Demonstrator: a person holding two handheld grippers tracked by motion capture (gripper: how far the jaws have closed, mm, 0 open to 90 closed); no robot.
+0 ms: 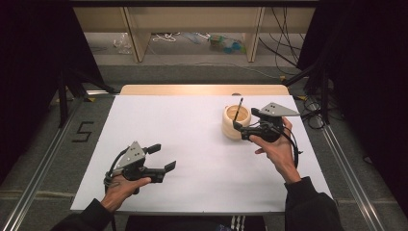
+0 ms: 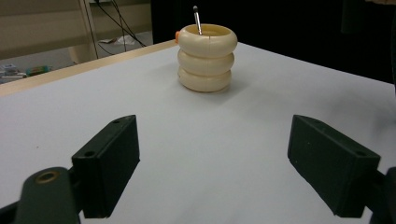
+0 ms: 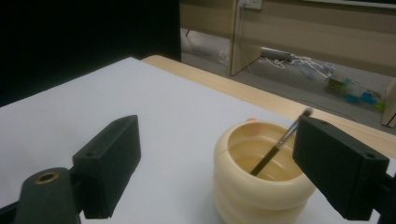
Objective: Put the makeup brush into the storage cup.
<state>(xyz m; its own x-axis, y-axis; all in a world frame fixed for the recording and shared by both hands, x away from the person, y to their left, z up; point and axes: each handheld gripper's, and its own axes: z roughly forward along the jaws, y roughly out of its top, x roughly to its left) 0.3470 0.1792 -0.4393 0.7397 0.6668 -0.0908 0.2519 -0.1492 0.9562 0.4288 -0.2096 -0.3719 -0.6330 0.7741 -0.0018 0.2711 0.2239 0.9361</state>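
A cream ribbed cup point(image 1: 235, 122) stands upright on the white table point(image 1: 192, 144), right of centre. A thin dark brush point(image 1: 239, 107) leans inside it. My right gripper point(image 1: 246, 120) is open and held close beside the cup on its right. In the right gripper view the cup point(image 3: 261, 196) sits just ahead between the spread jaws, nearer the right one, with the brush point(image 3: 275, 151) slanting up past that jaw. My left gripper point(image 1: 162, 157) is open and holds nothing near the front left, far from the cup point(image 2: 207, 58), which has the brush point(image 2: 198, 21) sticking out of its top.
A small orange object point(image 2: 177, 34) lies just behind the cup. The table's wooden back edge point(image 1: 202, 89) borders a floor with cables and furniture legs. A "5" mark point(image 1: 82, 131) is on the floor at the left. Bare white sheet lies between the grippers.
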